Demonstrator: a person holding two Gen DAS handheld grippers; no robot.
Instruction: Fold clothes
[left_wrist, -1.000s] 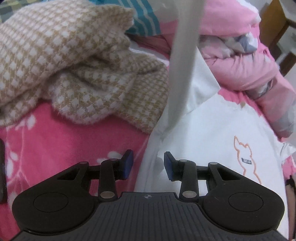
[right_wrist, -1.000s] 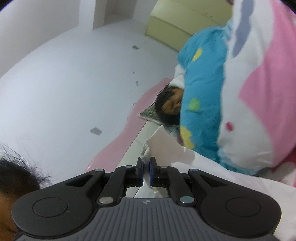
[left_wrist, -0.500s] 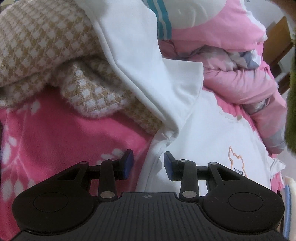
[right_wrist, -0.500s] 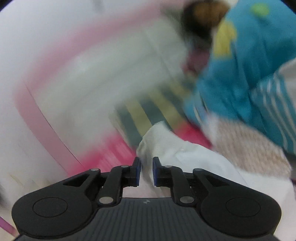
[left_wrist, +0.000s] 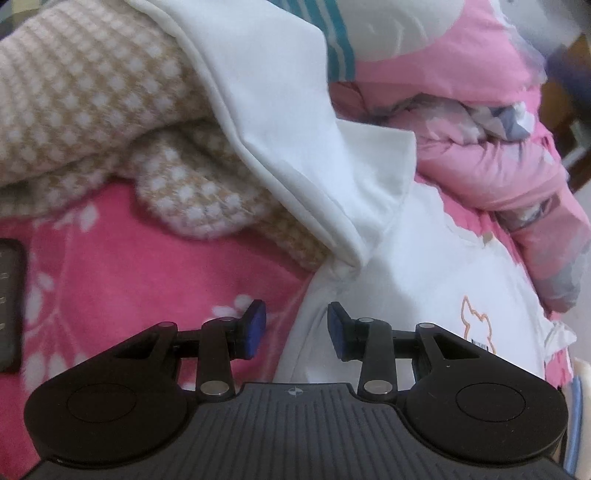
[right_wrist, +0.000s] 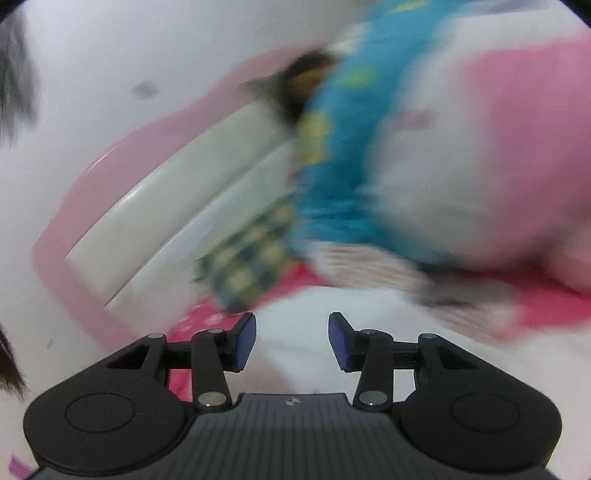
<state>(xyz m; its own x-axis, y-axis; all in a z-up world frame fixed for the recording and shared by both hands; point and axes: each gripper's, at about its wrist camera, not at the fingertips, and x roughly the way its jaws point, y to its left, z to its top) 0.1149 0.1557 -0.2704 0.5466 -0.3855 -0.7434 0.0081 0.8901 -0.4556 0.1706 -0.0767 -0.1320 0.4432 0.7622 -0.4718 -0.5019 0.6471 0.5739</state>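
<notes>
Releasing: my right claw (right_wrist: 291, 338) is opening, nothing between its pads, white shirt (left_wrist: 424, 280) let go. Sleeve (left_wrist: 280, 122) now lies across the checked blanket (left_wrist: 92, 96), toward 11 o'clock, no longer hanging. Left claw (left_wrist: 296, 325) half open, empty, at the shirt's side edge. Free bed (left_wrist: 122, 280) at 9 o'clock; pink quilt (left_wrist: 517, 177) crowds 2 o'clock.
</notes>
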